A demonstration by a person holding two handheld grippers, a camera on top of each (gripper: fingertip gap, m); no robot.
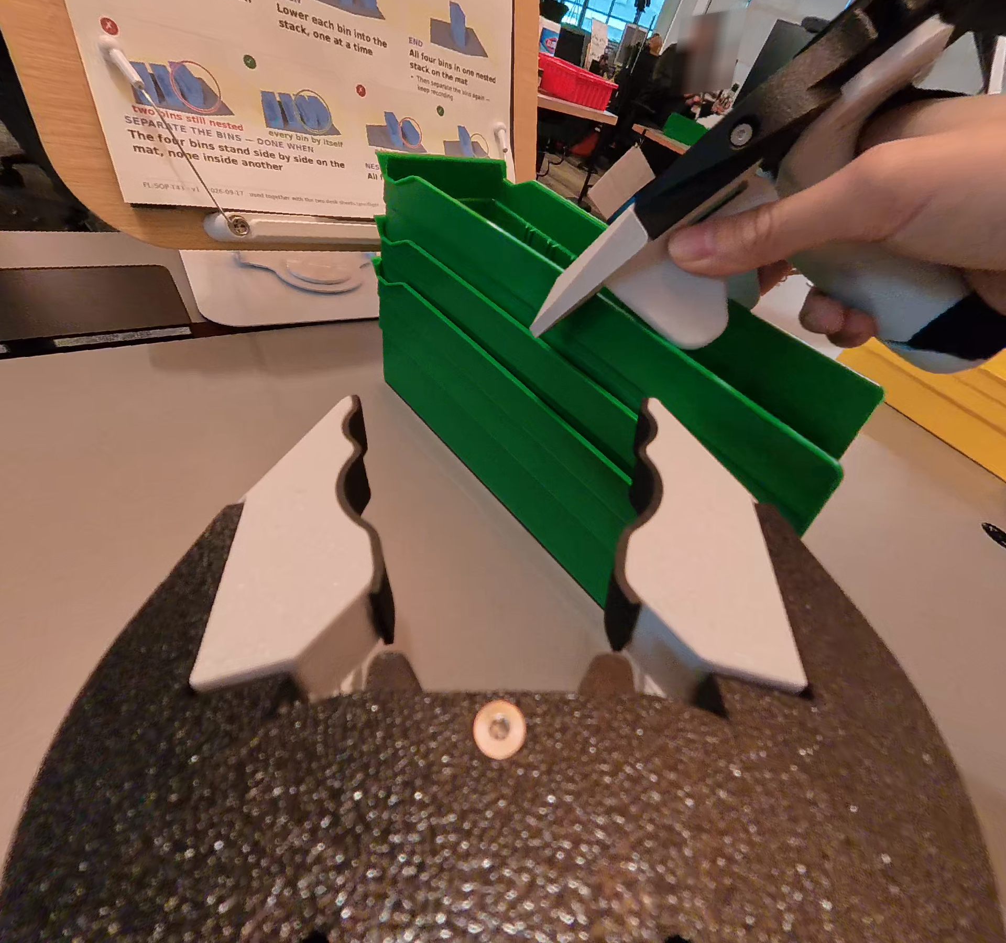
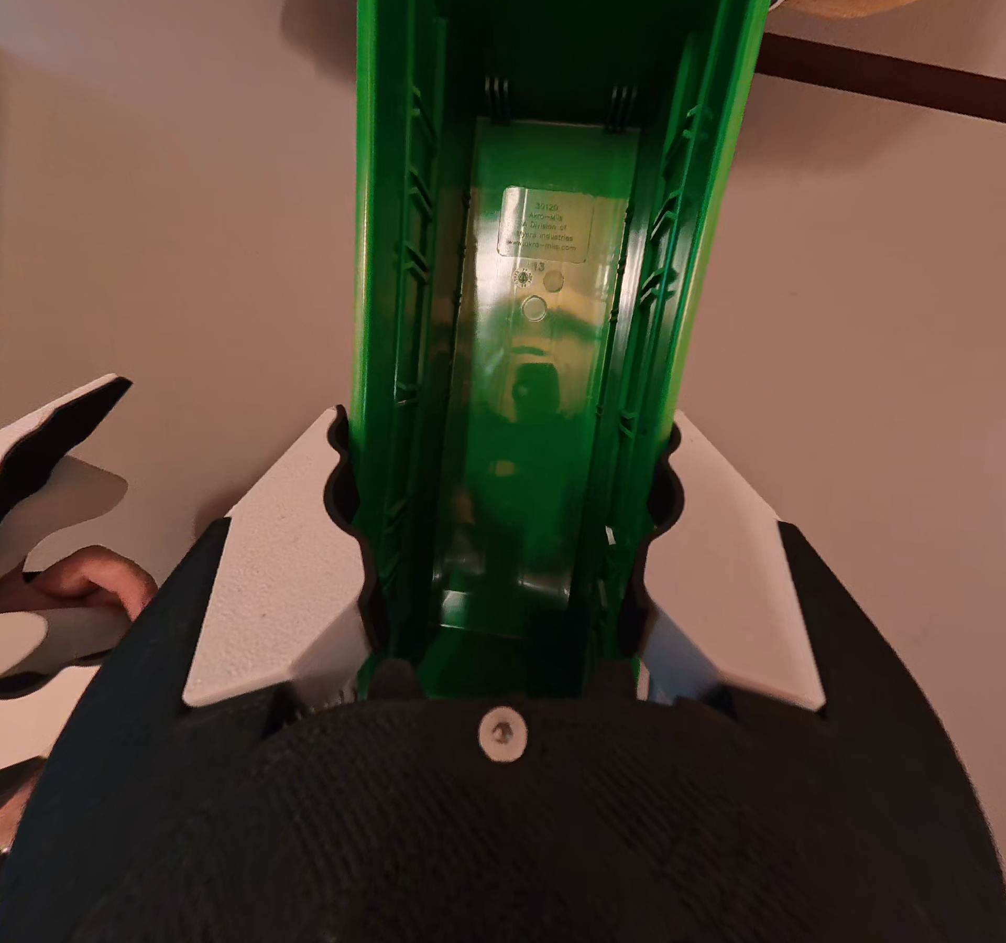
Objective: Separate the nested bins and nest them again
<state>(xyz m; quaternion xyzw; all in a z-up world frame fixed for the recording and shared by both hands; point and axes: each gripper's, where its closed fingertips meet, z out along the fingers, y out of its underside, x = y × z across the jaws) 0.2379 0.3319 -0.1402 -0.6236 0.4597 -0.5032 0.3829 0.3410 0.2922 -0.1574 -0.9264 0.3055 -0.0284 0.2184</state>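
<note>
Overhead, right gripper (image 2: 503,530) fingers clamped on glossy ribbed green nested bins (image 1: 550,372), left gripper (image 1: 501,525) fingers apart, matte table (image 1: 163,454).

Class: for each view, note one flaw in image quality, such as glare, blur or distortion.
Left wrist view: wide-angle bending curves the board, and the background is soft. Right wrist view: dim, with glare on the bin floor.

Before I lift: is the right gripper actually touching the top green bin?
Touching. The right wrist view shows the right gripper straddling the top green bin, both pads pressed against its side walls.
</note>
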